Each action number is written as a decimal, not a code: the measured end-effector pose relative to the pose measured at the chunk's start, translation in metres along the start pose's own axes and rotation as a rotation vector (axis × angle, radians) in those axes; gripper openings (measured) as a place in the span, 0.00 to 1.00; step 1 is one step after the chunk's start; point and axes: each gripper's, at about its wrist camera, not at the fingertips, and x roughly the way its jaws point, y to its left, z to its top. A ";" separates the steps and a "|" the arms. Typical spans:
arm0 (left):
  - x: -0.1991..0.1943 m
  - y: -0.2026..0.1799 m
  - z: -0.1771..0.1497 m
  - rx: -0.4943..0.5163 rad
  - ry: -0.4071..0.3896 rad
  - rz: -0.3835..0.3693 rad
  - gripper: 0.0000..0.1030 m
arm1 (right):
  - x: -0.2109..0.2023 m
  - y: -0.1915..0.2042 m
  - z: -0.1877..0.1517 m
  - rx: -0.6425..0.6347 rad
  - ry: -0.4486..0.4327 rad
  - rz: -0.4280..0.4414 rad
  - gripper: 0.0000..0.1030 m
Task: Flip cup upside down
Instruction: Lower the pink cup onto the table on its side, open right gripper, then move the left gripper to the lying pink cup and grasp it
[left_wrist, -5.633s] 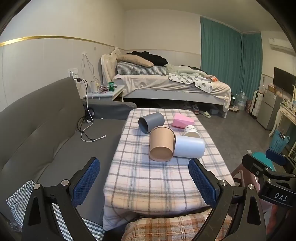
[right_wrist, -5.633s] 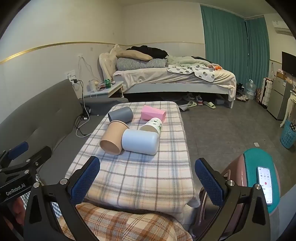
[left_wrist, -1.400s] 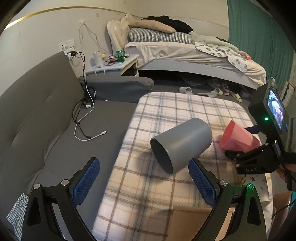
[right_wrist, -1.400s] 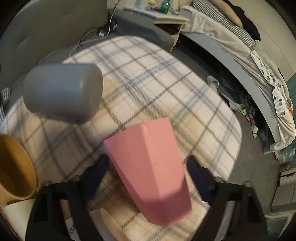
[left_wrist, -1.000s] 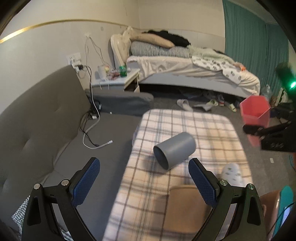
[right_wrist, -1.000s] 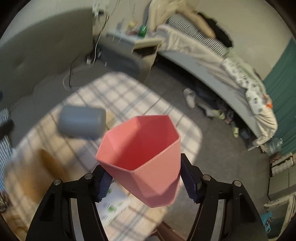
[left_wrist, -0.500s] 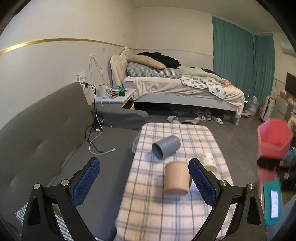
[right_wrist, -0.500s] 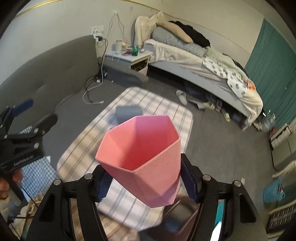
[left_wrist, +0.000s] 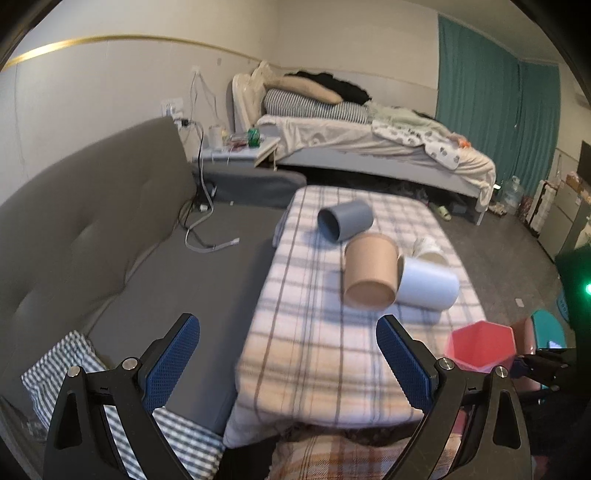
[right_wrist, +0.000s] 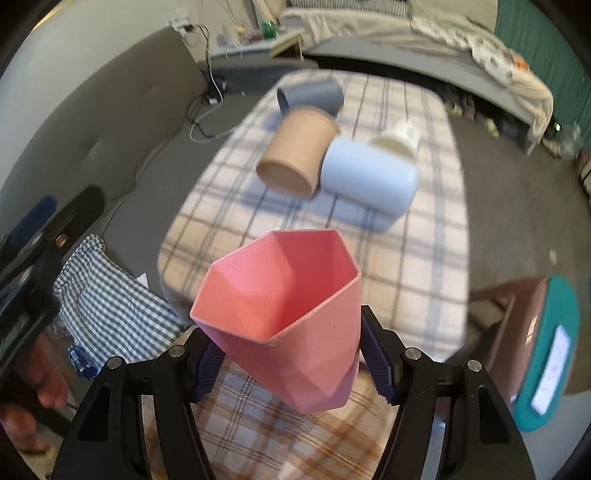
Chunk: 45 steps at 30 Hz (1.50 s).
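- Plaid cloth covers the low bench (left_wrist: 325, 354), where a grey cup (left_wrist: 345, 220), a tan cup (left_wrist: 370, 275), a pale blue cup (left_wrist: 428, 282) and a white cup (left_wrist: 428, 250) lie on their sides.
- Clamped in the right claw (right_wrist: 291, 360), the pink cup (right_wrist: 288, 306) is held mouth-up, off the bench near its front right corner.
- Half a second ago it was carried higher, well above the room; it has been brought down close to the cloth.
- No inversion is seen yet, so the flip is judged outstanding.
- Spread wide and empty, the left claw (left_wrist: 288, 360) has been pulled back towards the near edge.
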 end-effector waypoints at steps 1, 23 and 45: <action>0.004 0.001 -0.004 -0.004 0.015 -0.001 0.97 | 0.008 -0.003 0.002 0.012 0.011 0.007 0.64; 0.067 -0.020 -0.021 0.060 0.154 0.033 0.96 | 0.085 -0.049 0.027 0.156 0.003 -0.034 0.63; 0.018 -0.065 -0.011 0.053 0.073 -0.006 0.97 | -0.034 -0.072 -0.005 0.133 -0.350 -0.094 0.90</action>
